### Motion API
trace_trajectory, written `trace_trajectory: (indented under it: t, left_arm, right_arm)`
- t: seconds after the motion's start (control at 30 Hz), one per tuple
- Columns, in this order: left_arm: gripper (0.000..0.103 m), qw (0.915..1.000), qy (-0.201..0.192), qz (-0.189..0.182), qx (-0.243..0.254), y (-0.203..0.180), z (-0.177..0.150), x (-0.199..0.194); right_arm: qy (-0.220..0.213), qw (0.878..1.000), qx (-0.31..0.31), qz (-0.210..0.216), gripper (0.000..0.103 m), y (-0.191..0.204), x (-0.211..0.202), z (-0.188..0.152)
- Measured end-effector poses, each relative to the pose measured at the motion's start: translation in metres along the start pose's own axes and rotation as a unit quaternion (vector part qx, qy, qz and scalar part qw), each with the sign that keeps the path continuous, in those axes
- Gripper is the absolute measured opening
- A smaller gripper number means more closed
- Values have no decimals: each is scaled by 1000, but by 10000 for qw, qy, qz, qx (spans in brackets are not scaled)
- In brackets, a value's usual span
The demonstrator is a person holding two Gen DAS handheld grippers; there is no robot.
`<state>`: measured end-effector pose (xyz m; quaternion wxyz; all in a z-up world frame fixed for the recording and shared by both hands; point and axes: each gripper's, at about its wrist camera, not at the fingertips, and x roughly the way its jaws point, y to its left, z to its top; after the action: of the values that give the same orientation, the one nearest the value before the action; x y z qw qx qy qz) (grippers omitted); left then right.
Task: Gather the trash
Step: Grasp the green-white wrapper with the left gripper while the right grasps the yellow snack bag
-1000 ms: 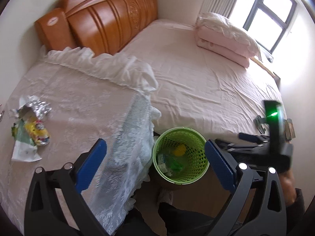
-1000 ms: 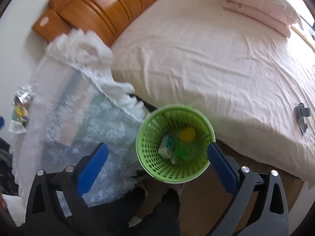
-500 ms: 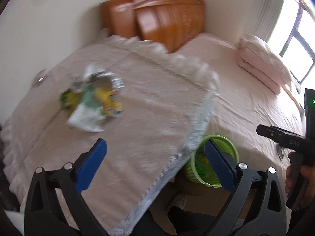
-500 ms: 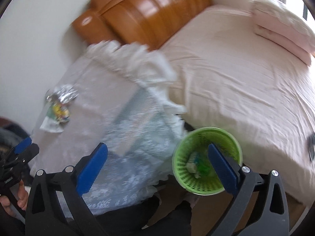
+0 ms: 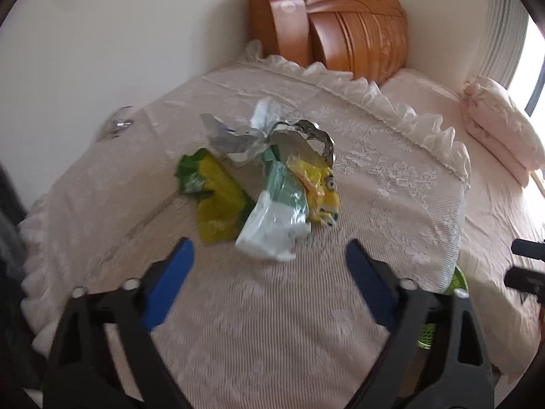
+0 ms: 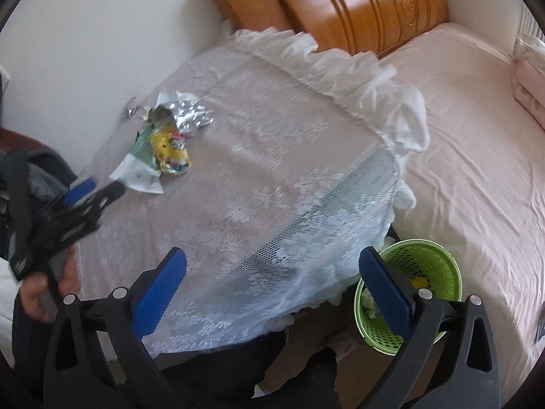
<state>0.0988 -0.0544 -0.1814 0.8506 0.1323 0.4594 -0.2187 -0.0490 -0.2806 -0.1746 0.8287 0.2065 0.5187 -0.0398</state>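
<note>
Several pieces of trash: a heap of wrappers [image 5: 272, 184] lies at the centre of the left wrist view on the lace-covered table [image 5: 272, 323]; the right wrist view shows it at upper left.
Heap, left to right: green-and-yellow packet [image 5: 218, 201], white-and-green packet [image 5: 276, 218], yellow cartoon wrapper [image 5: 320, 184], with crumpled foil [image 5: 306, 136] behind.
Left hand-held gripper [image 5: 269, 269]: fingers apart, nothing between them; its jaws have just been closing somewhat, poised just short of the heap.
Right hand-held gripper [image 6: 272, 283]: fingers apart and empty, above the table's near edge.
Basket [image 6: 425, 293]: green, lower right of the right wrist view, beside the bed [image 6: 477, 136], already holding some litter.
Step in hand: likely the reach for the next wrapper.
Next move: probably lower the left fingers around the nearest packet and pinch without snagging the lace.
Writing: print on the packets is too blurred to read.
</note>
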Motion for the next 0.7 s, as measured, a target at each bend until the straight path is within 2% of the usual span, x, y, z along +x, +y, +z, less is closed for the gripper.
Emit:
trace_trajectory:
  t: [0.03,0.1,0.17,0.23,0.3,0.47,0.7]
  left_arm:
    - [75,10000,69,-59,-1,2,3,9]
    - [58,9998,164,-148,5,2,6,20]
    - [47,9993,287,-231,12,2,7,31]
    - [44,9992,264,-291,-36,3,7,34]
    - [33,9991,235,-345,-50,2,5,31]
    - [27,9986,150,-481,-151,7,-3,15]
    - [27,9971,30,-620,-444,23,-23,-17]
  right_arm:
    - [25,10000,-1,-7,100,1,1,0]
    - [76,10000,23,-27,100,1,4,-1]
    - [119,9999,49,-43,100,1,6,-2]
    - [150,9998,73,-62,100,1,8,-4]
    - [167,9998,82,-64,101,3,10,-3]
    - [210,9998,-76,2,101,16,20,8]
    - [108,9969,-733,245,100,63,47,44]
